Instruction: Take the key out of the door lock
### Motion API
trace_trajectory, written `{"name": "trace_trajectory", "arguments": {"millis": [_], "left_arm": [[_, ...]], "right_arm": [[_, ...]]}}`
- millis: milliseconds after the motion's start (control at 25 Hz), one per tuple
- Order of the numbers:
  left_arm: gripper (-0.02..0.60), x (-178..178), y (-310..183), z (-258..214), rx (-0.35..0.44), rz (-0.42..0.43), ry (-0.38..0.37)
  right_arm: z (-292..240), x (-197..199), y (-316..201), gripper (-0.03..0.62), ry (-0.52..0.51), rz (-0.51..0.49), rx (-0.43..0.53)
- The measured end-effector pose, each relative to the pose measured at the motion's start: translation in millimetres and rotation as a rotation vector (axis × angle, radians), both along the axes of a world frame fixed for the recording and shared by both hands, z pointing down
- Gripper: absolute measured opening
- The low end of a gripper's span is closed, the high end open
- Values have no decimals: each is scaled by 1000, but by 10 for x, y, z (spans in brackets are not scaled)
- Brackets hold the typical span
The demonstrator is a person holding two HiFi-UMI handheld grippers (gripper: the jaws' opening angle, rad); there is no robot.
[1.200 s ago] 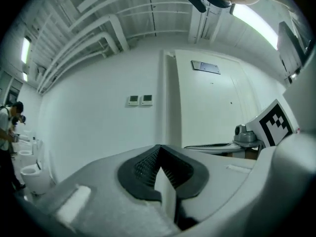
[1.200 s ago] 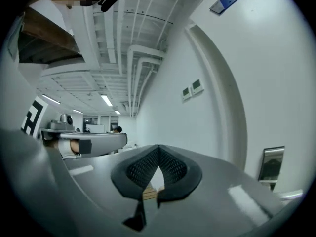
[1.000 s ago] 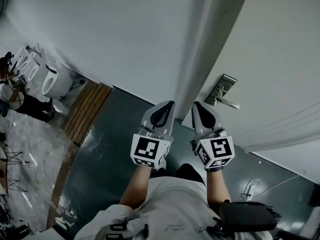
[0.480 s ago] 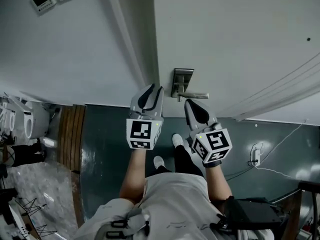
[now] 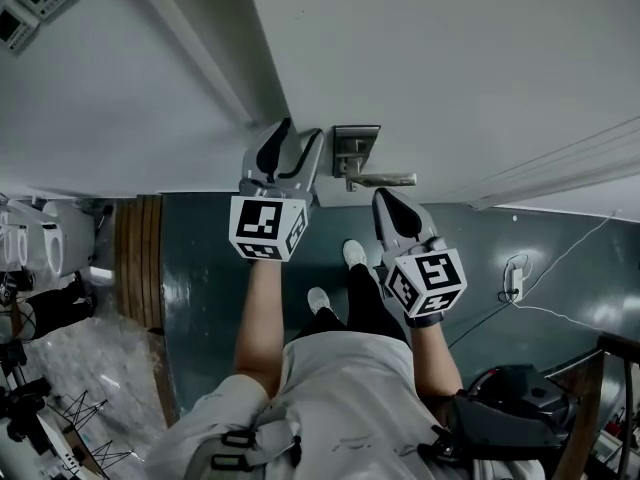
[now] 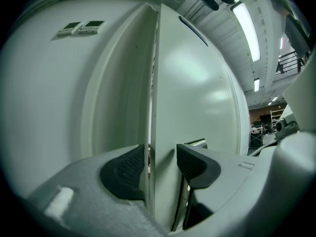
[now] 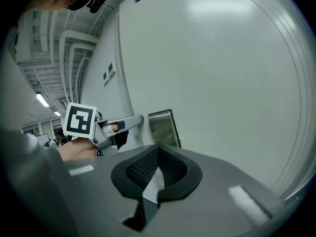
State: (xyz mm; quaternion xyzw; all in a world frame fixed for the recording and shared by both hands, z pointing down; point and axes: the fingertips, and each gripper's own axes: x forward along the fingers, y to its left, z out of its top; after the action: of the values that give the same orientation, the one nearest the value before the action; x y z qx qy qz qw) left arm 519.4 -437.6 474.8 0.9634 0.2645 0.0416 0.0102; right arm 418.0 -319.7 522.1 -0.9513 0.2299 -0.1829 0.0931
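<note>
At the far left we see two small wall panels (image 5: 30, 3) on the pale wall. Below them a wooden strip (image 5: 135, 258) borders the dark, glossy floor (image 5: 210, 268). The door frame (image 5: 190, 58) runs diagonally down to the left gripper (image 5: 300, 133). Its jaws are opening with the door edge (image 6: 157, 132) between them, and the right-hand jaw stands clear of the door face. Just to the right, the metal lock plate (image 5: 355, 140) sits on the white door (image 5: 460, 58), with the lever handle (image 5: 388, 180) pointing right. We cannot make out the key at the plate; it is too small to tell. The right gripper (image 5: 386, 200) hangs just below the lever, jaws pressed together on nothing. Farther right, a white cable (image 5: 560, 316) trails over the floor.
</note>
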Motion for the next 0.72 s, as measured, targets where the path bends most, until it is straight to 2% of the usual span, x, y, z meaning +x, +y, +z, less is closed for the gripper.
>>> {"name": "trace_trajectory", "arguments": {"millis": [120,240,400,520,640,680,720], "left_arm": [[169,12,35,-2,-19,26,6],[164,12,34,5,-27,24,10],[163,5,31,-4,-27,16,12],[163,5,37,-10,-24,18,21],[163,4,36,-13,-22,19,32],[163,-2,34,-16,-23,20,33],[163,-8,33,-21,-23,22,33]], "right_arm": [[190,-19,39,5,-38,20,10],[393,-42,54,5,-83,29,48],[684,-94,26,5,-167,19,184],[963,-94,18,5,-210,31,250],[1266,-65,-30,6,-284,44,417],[1342,-61,-66,33,-313,37,497],[1397,-56,-108,158,-337,24,577]]}}
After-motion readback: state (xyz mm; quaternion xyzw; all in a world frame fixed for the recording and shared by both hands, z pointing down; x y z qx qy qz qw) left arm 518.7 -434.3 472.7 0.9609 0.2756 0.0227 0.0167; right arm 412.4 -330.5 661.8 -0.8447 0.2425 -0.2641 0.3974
